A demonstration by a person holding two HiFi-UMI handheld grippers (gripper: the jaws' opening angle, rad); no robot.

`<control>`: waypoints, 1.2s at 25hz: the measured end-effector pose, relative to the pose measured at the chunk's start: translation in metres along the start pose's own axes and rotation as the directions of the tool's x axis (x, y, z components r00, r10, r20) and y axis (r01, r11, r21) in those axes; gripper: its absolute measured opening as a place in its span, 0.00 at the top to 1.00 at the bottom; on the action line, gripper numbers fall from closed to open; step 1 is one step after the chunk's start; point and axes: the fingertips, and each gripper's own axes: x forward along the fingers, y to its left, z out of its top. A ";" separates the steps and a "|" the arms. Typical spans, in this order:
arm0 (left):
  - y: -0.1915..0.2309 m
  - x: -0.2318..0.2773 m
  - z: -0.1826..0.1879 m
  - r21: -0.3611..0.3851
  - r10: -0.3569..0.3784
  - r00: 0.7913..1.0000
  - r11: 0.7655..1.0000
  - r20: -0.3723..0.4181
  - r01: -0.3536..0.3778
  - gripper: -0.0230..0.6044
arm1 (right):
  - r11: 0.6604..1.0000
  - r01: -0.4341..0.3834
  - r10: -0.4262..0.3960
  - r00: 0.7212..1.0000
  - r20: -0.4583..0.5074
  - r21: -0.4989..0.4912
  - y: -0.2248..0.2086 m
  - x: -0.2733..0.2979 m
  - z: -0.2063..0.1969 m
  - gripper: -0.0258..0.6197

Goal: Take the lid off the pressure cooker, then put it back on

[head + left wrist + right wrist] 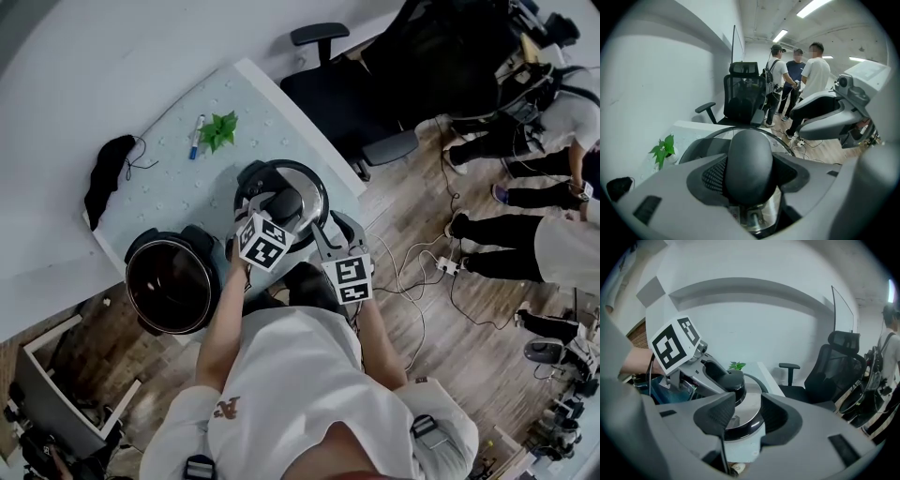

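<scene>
At a pale table (178, 192) beside a black office chair (342, 98), a person is gripping the pressure cooker lid (307, 184) by its knob (750, 164).

The left gripper (279, 208) is clamping its jaws on the black knob. The lid is off the open pot (173, 242) and just beside it, while the pot is showing a dark, shiny inside. The right gripper (339, 230) is hovering at the lid's near rim with its jaws spread, grasping nothing. A green sprig (218, 129), a marker (197, 137) and a black cloth (106, 173) are lying farther back, clear of the lid. People (801, 75) are standing past the chair, over loose cables (412, 272).
</scene>
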 end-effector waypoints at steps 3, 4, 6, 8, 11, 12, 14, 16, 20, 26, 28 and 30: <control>0.000 -0.016 0.013 0.023 -0.003 1.000 1.000 0.021 0.002 0.52 | 1.000 0.010 -0.010 1.000 0.029 -0.004 0.004 -0.011 0.013 0.70; -0.001 -0.022 0.018 0.033 -0.003 1.000 0.999 0.029 0.002 0.52 | 1.000 0.015 -0.015 0.999 0.040 -0.006 0.004 -0.015 0.018 0.70; 0.000 -0.033 0.028 0.055 0.000 0.999 0.998 0.047 -0.002 0.52 | 1.000 0.027 -0.026 0.998 0.065 -0.013 0.006 -0.022 0.029 0.70; 0.000 -0.044 0.036 0.074 0.002 0.998 0.997 0.062 -0.007 0.52 | 0.999 0.041 -0.039 0.995 0.090 -0.023 0.006 -0.029 0.039 0.70; -0.001 -0.061 0.047 0.092 -0.004 0.997 0.996 0.083 -0.004 0.52 | 0.998 0.052 -0.047 0.991 0.126 -0.039 0.011 -0.041 0.056 0.69; -0.002 -0.067 0.050 0.097 -0.007 0.996 0.995 0.090 -0.002 0.52 | 0.998 0.050 -0.044 0.990 0.135 -0.045 0.013 -0.044 0.063 0.70; -0.001 -0.080 0.056 0.108 -0.009 0.995 0.994 0.102 -0.002 0.52 | 0.997 0.044 -0.034 0.988 0.151 -0.063 0.020 -0.049 0.076 0.70; 0.000 -0.094 0.061 0.125 -0.008 0.993 0.992 0.114 -0.006 0.52 | 0.995 0.037 -0.021 0.986 0.168 -0.089 0.028 -0.054 0.089 0.69; 0.003 -0.120 0.069 0.142 -0.010 0.989 0.990 0.144 -0.011 0.52 | 0.991 0.029 -0.002 0.978 0.209 -0.128 0.043 -0.062 0.115 0.69; 0.014 -0.159 0.066 0.156 0.001 0.985 0.987 0.171 -0.029 0.52 | 0.984 0.009 0.036 0.969 0.244 -0.180 0.071 -0.066 0.141 0.69; 0.017 -0.171 0.062 0.159 0.004 0.985 0.987 0.172 -0.032 0.52 | 0.981 0.000 0.049 0.968 0.247 -0.192 0.081 -0.066 0.145 0.69; 0.020 -0.181 0.056 0.158 0.006 0.985 0.987 0.173 -0.034 0.52 | 0.979 -0.009 0.061 0.966 0.251 -0.206 0.091 -0.065 0.149 0.69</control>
